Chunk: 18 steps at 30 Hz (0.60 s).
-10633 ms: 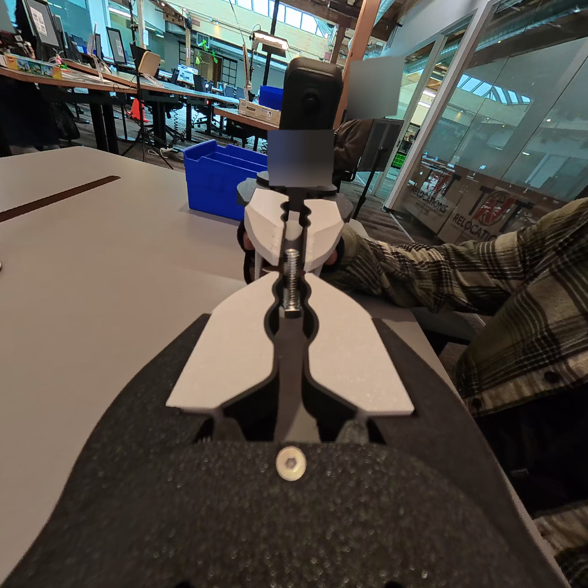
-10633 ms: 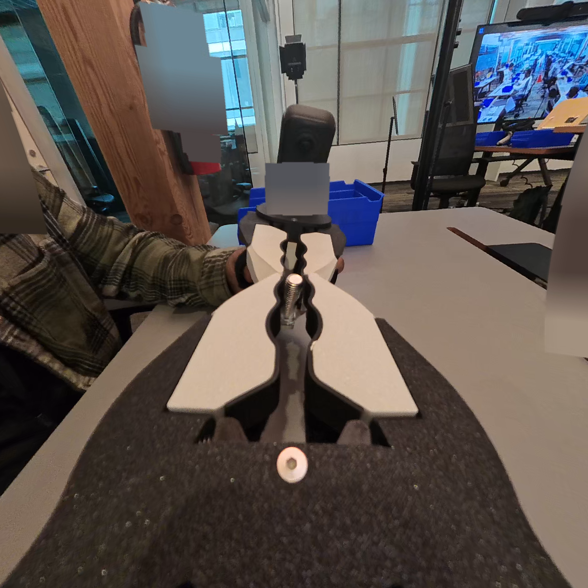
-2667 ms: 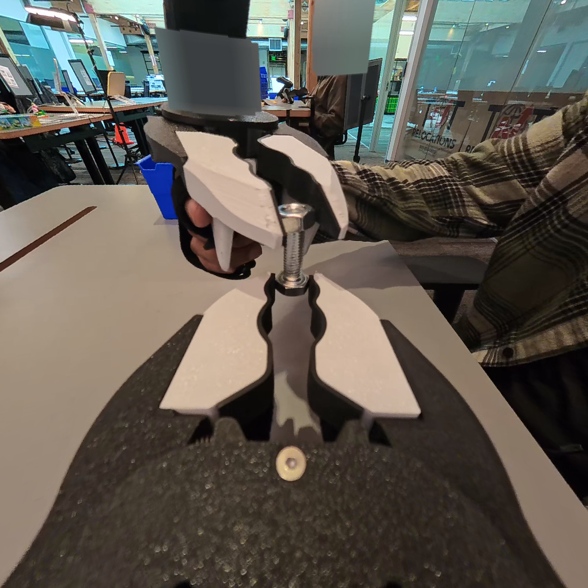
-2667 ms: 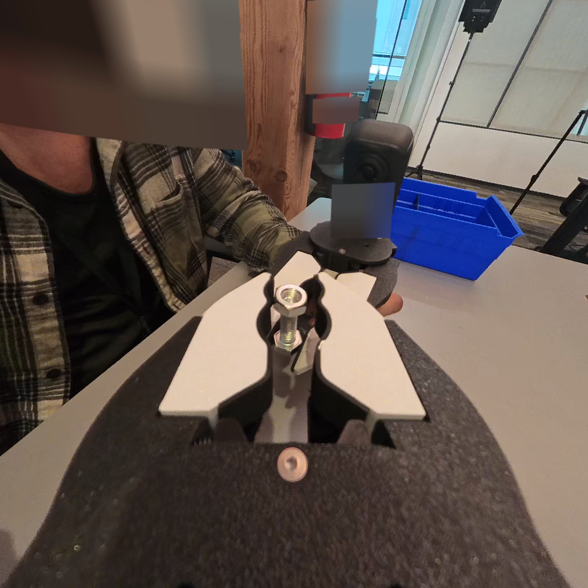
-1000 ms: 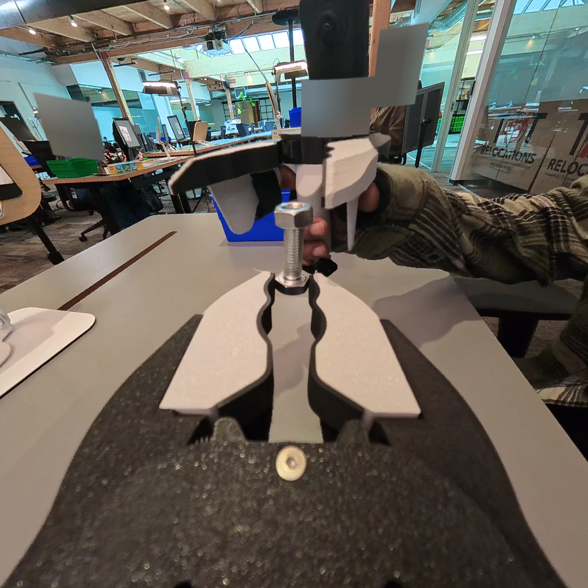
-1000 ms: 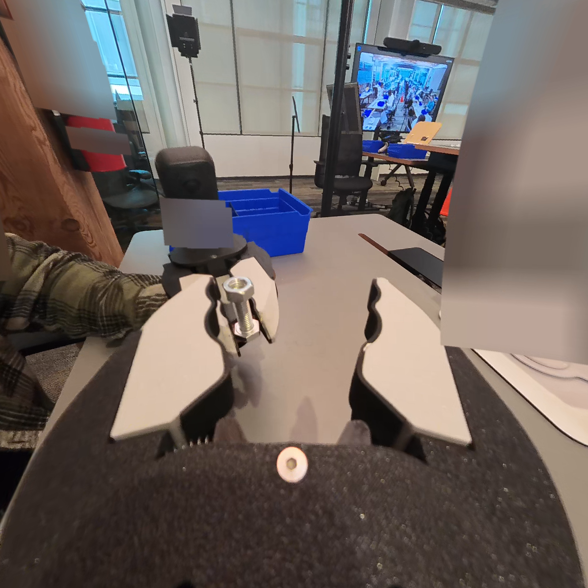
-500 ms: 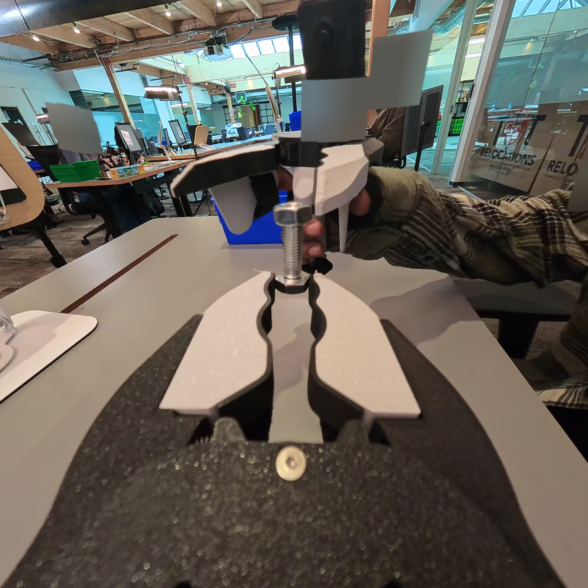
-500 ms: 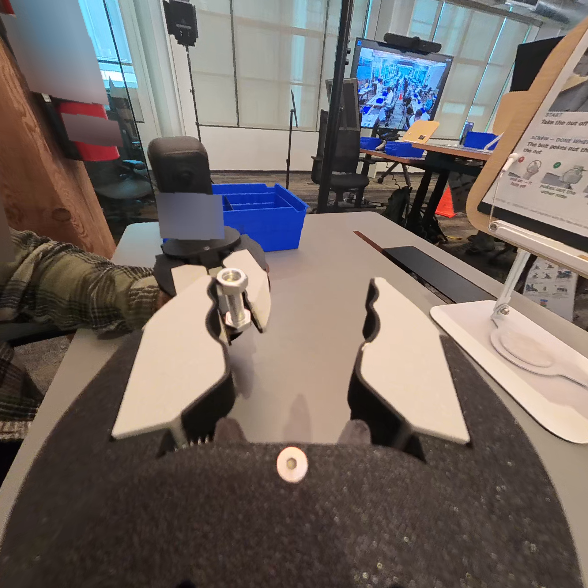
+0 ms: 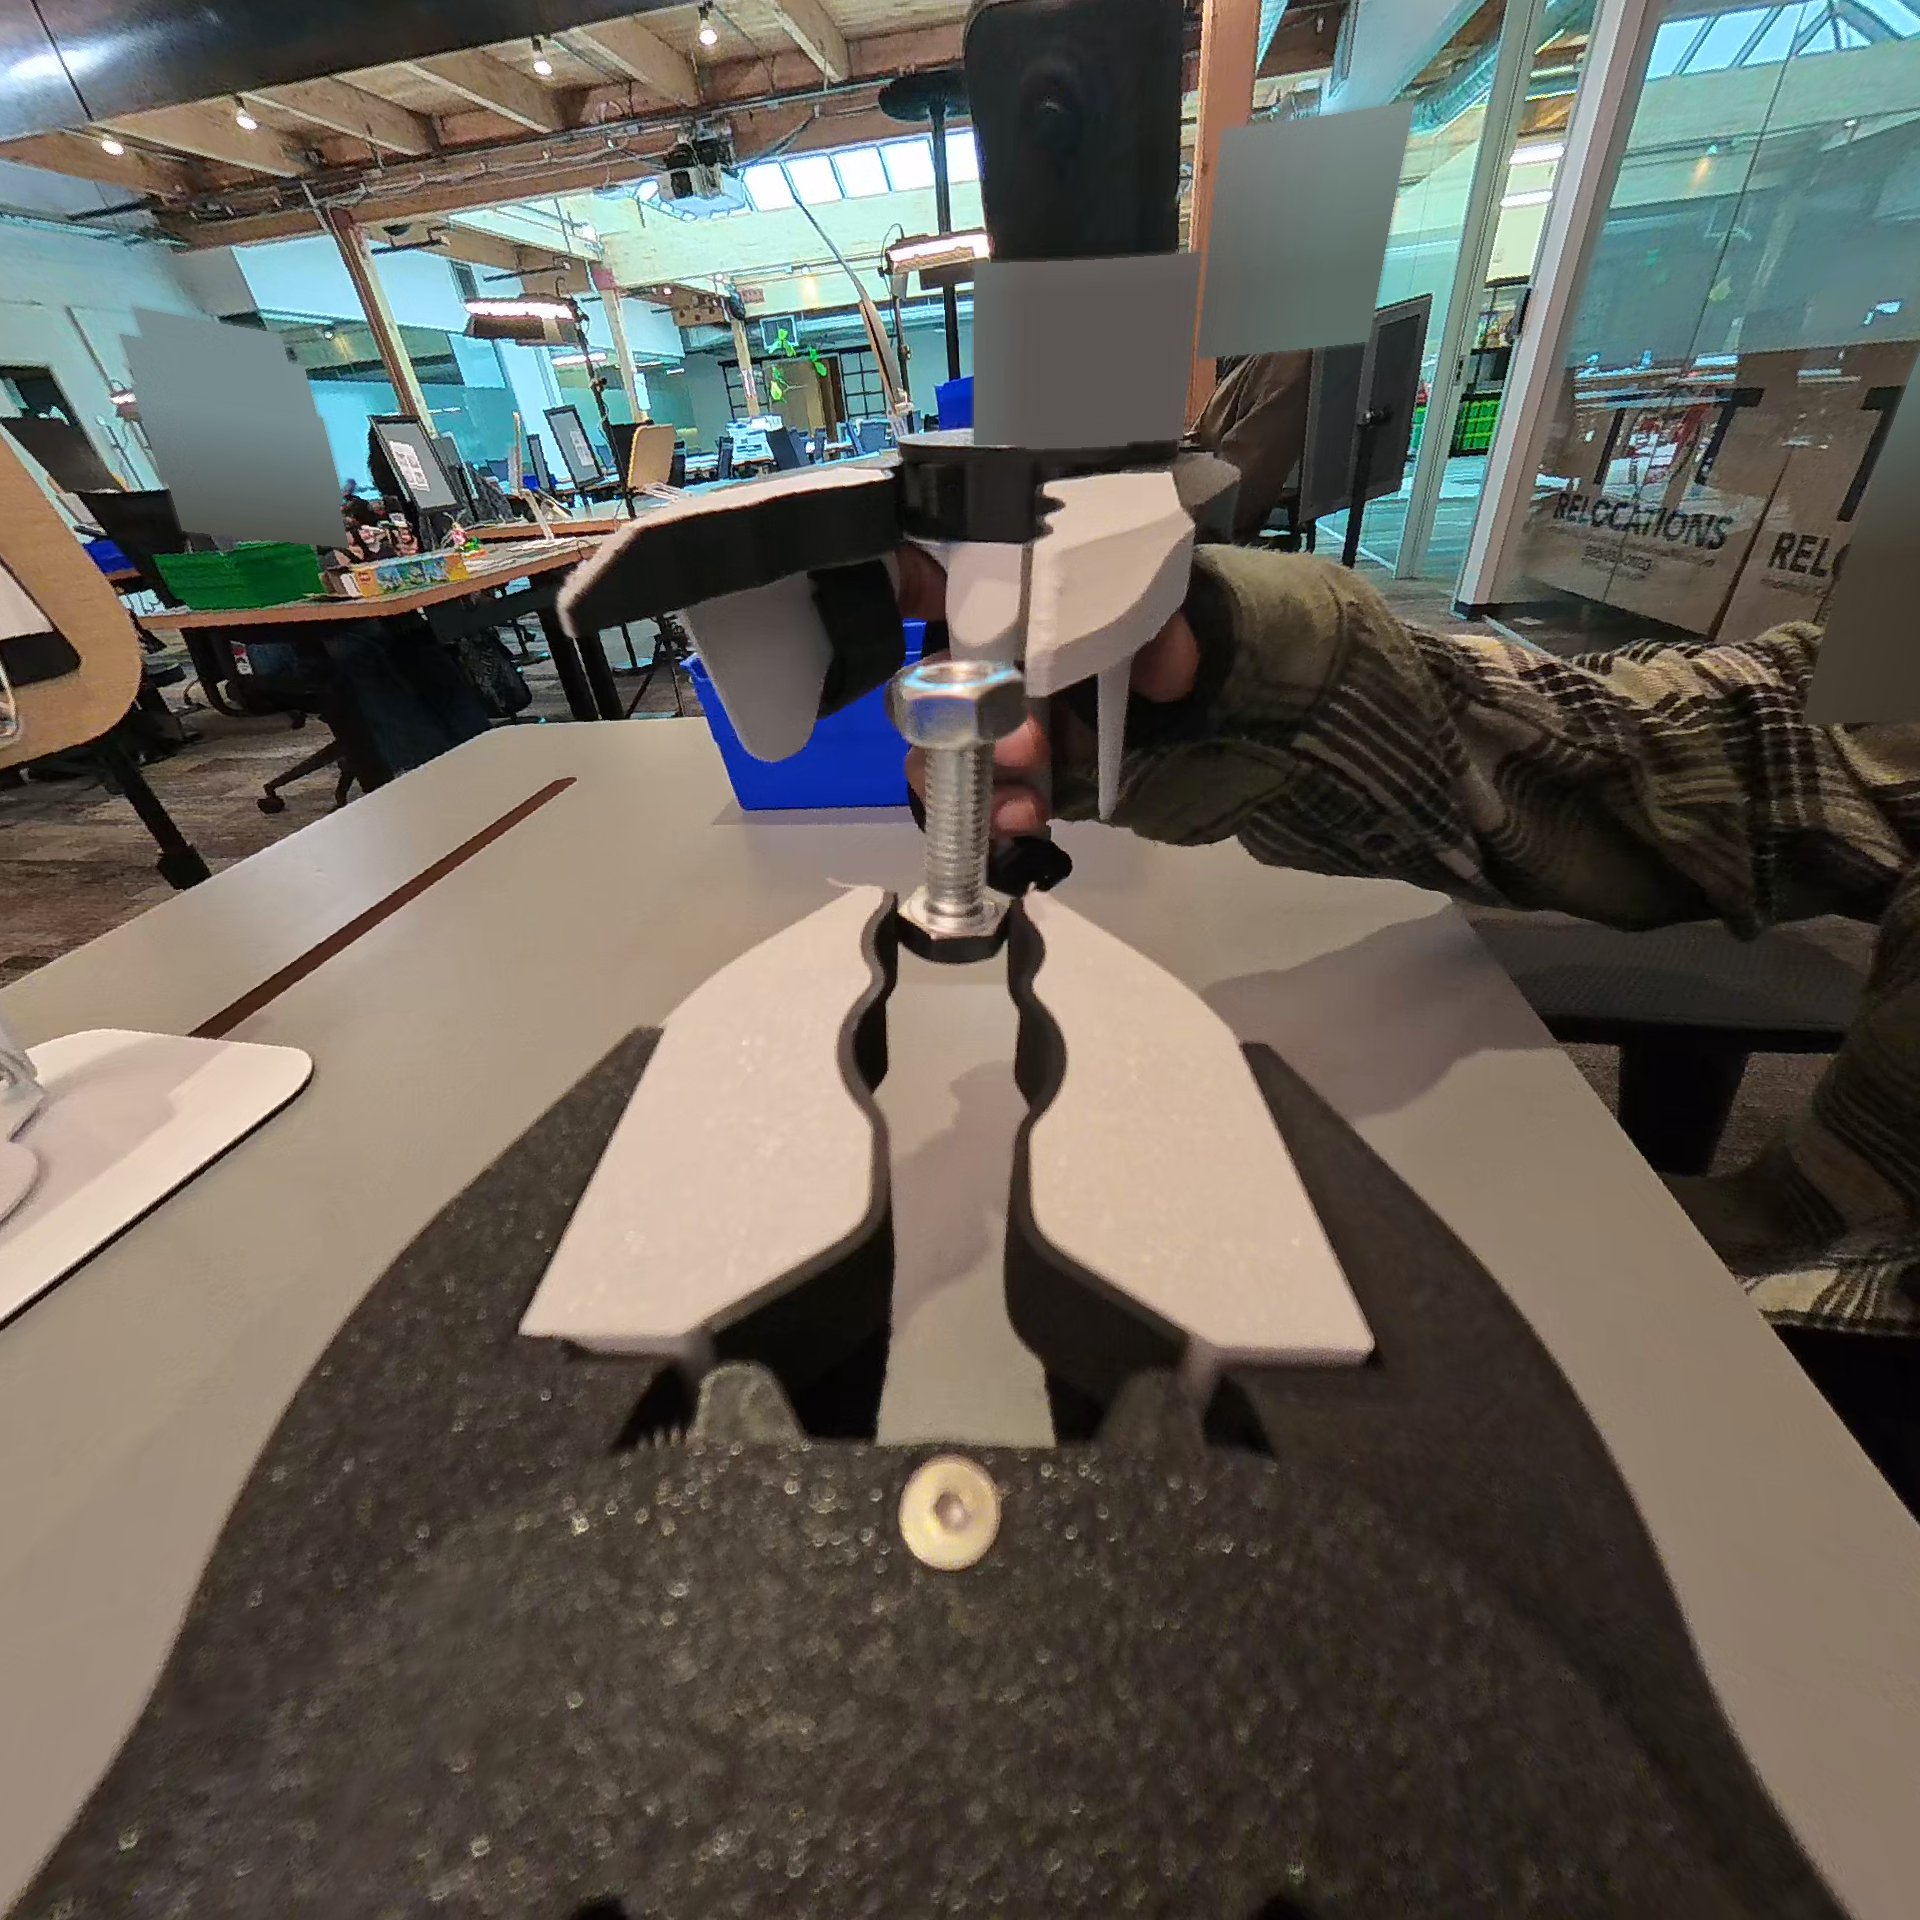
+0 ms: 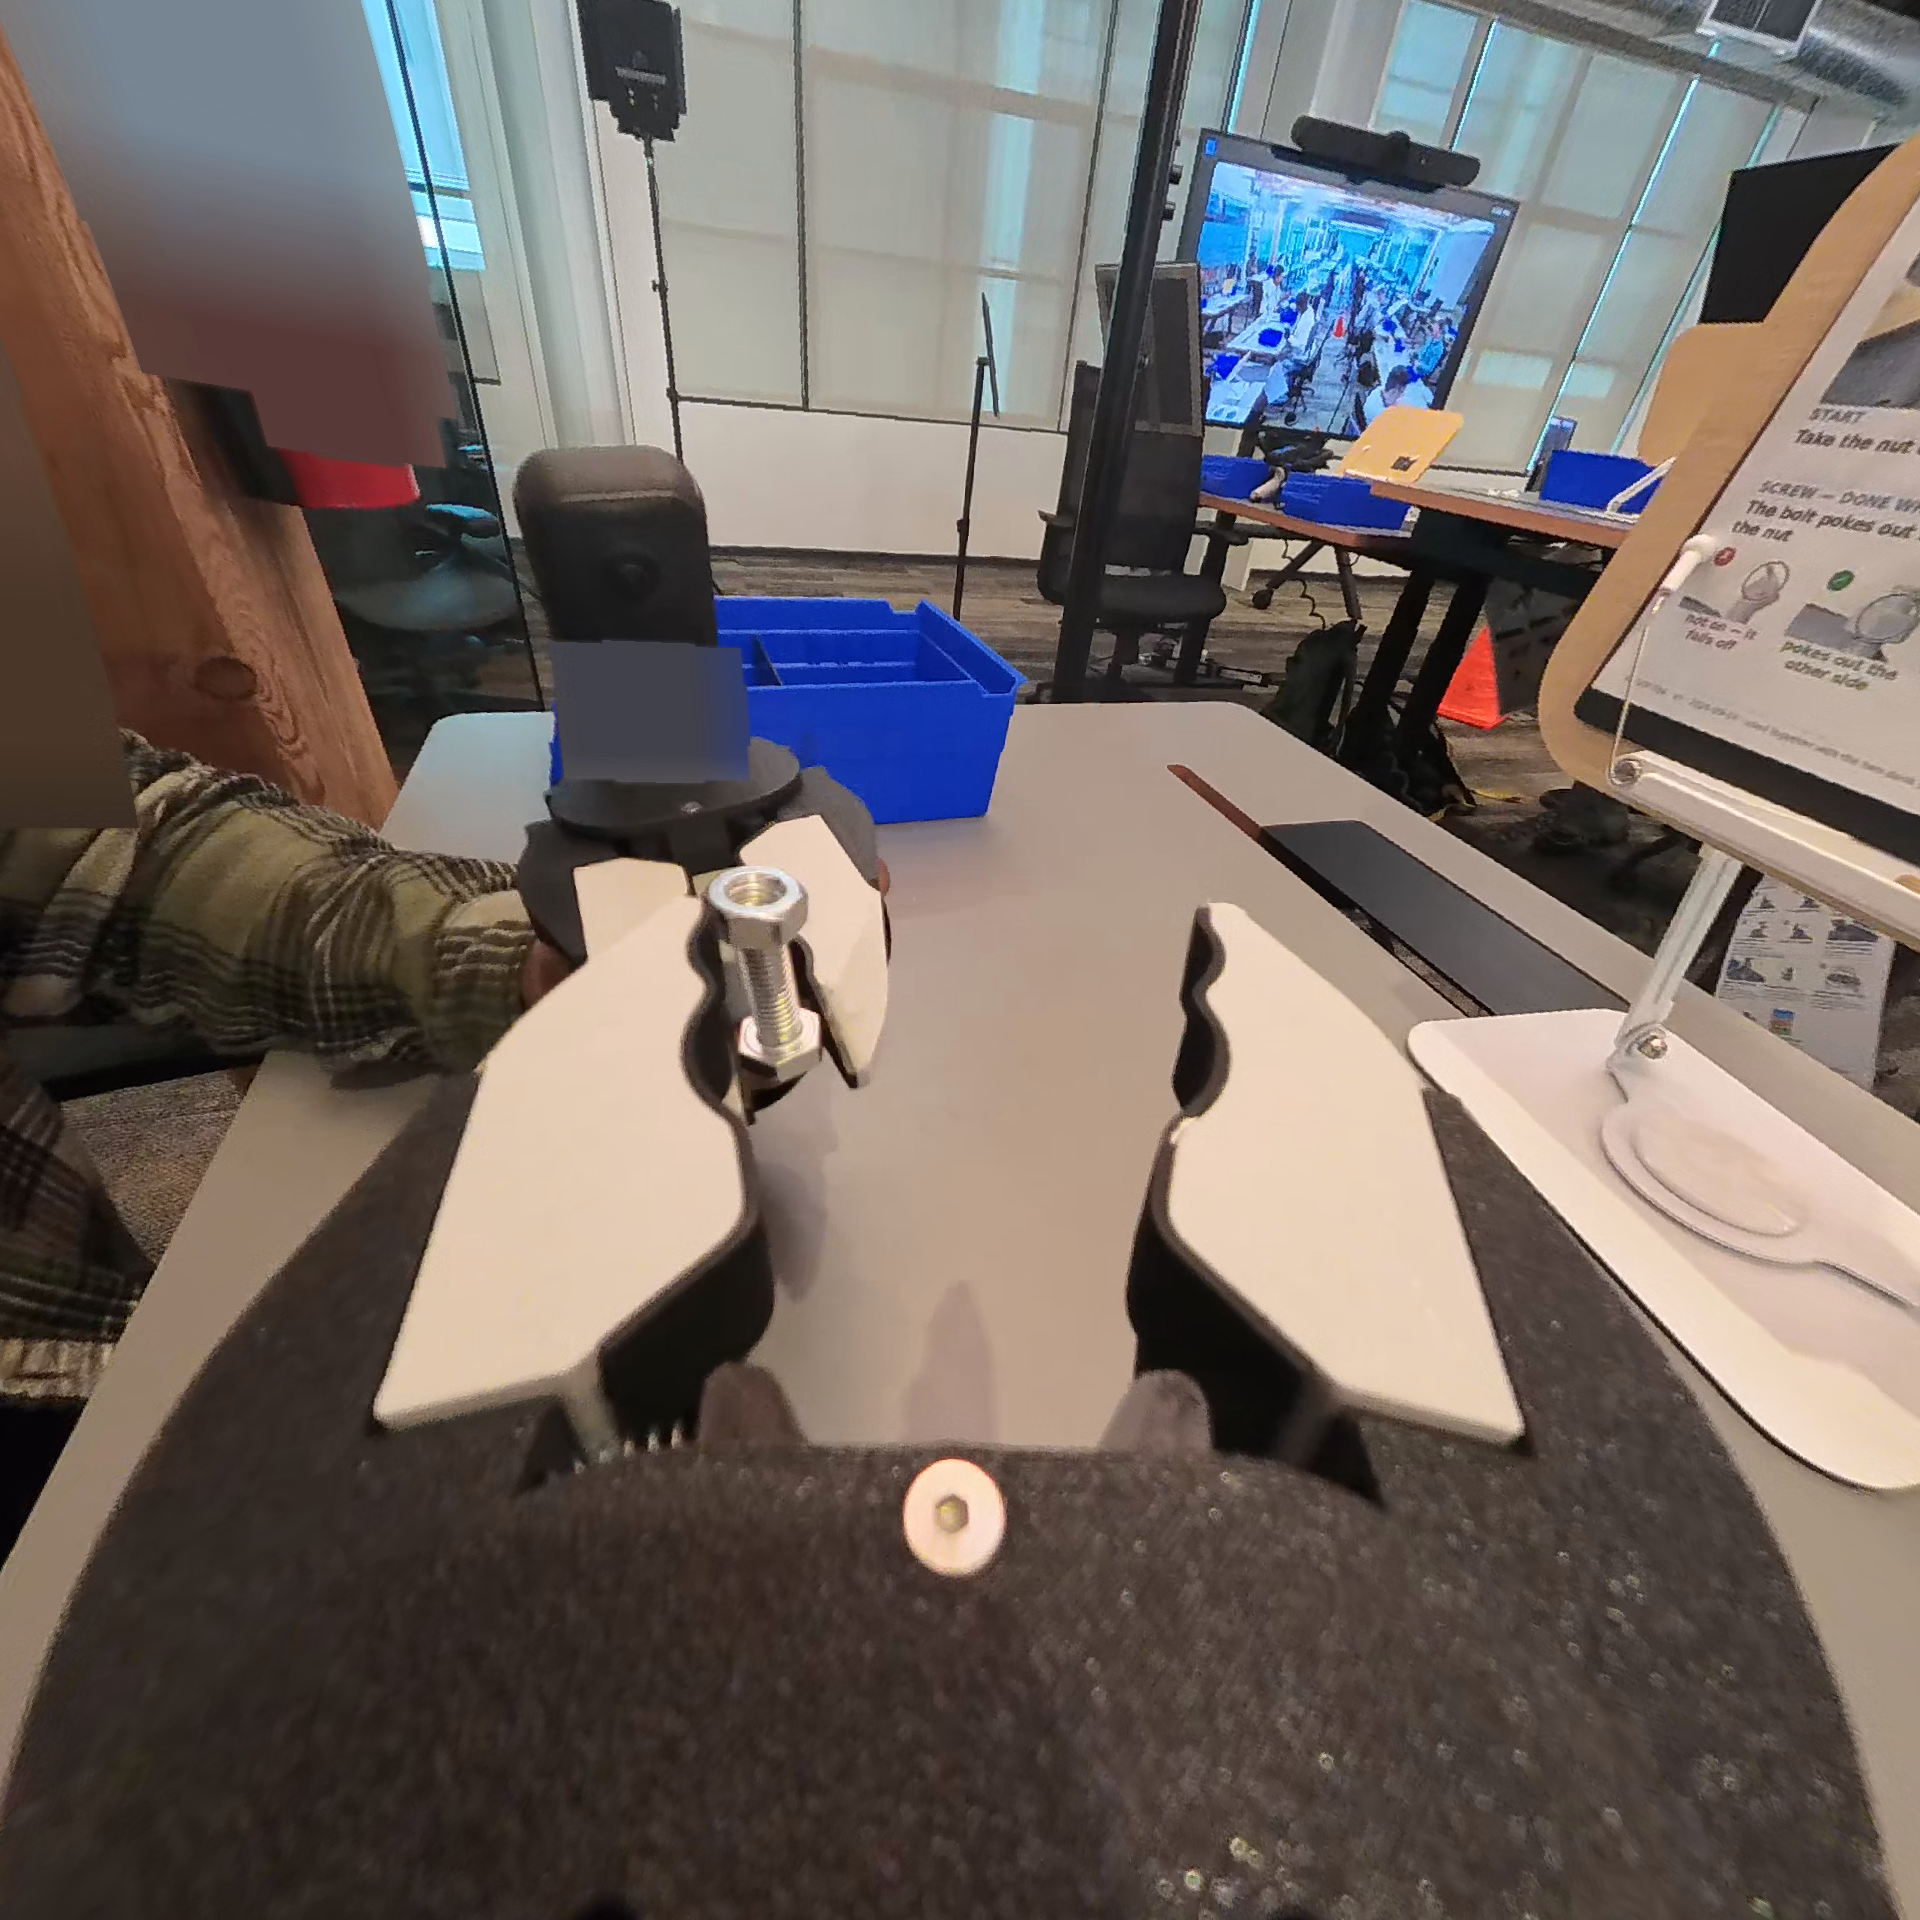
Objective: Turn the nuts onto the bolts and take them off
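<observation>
A silver bolt (image 9: 956,831) stands upright with a hex nut (image 9: 956,701) on its top end. My left gripper (image 9: 951,914) is shut on the bolt's head at its fingertips and holds it above the grey table (image 9: 582,935). My right gripper (image 10: 951,935) is open and empty. The nut (image 10: 755,902) and the bolt (image 10: 767,982) stand just inside its left fingertip (image 10: 665,997), not gripped. In the left wrist view the right gripper (image 9: 935,727) hangs open over the nut. In the right wrist view the left gripper (image 10: 784,1060) shows beneath the bolt.
A blue bin (image 10: 883,717) stands at the table's far end and also shows in the left wrist view (image 9: 831,748). A white stand base (image 10: 1662,1174) with an instruction board is to the right. A black slab (image 10: 1434,914) lies beyond it. A plaid sleeve (image 9: 1507,769) reaches in. One gripper's finger ends stand about 5 cm off the other's.
The right gripper, shut on the nut 2.7 s ago, has opened and let it go. In the last second it stays open beside the nut. The left gripper keeps holding the bolt.
</observation>
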Tool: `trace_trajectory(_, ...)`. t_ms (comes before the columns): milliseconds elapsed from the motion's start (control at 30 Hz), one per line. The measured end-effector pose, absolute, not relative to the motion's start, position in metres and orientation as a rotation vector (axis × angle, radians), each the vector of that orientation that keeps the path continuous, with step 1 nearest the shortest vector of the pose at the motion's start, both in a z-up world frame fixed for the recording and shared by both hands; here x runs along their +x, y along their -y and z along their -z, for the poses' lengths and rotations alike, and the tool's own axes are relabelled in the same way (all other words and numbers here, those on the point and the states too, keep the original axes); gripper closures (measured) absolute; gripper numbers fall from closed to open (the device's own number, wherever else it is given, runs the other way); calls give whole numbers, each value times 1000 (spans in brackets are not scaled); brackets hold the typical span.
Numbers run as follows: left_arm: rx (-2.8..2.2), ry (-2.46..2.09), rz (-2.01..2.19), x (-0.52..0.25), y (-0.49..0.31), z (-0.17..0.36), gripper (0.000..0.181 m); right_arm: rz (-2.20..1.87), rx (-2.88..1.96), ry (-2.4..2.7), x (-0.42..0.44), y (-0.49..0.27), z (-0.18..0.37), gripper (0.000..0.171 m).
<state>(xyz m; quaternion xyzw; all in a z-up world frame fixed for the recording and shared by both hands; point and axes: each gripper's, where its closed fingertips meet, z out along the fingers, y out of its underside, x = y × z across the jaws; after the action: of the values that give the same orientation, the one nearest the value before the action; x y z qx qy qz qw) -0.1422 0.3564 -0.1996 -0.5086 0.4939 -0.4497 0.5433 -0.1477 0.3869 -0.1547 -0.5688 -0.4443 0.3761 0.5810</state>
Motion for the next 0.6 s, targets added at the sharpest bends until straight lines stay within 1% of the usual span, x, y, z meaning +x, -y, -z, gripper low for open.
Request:
trace_trajectory(167, -1208, -1175, 1065, -142, -356, 200, 162, -907, -1299, 1077, -153, -378, 151, 90)
trace_trajectory(433, -1217, -1229, 1073, -136, -350, 207, 162, -960, -1270, 1346, -171, -350, 163, 125)
trace_trajectory(533, -1206, -1246, 1068, -135, -347, 207, 162, -1004, -1255, 1450, -175, -340, 171, 148)
trace_trajectory(600, -1199, -1252, 1045, -135, -346, 207, 162, -990, -1233, 1434, -176, -340, 170, 151)
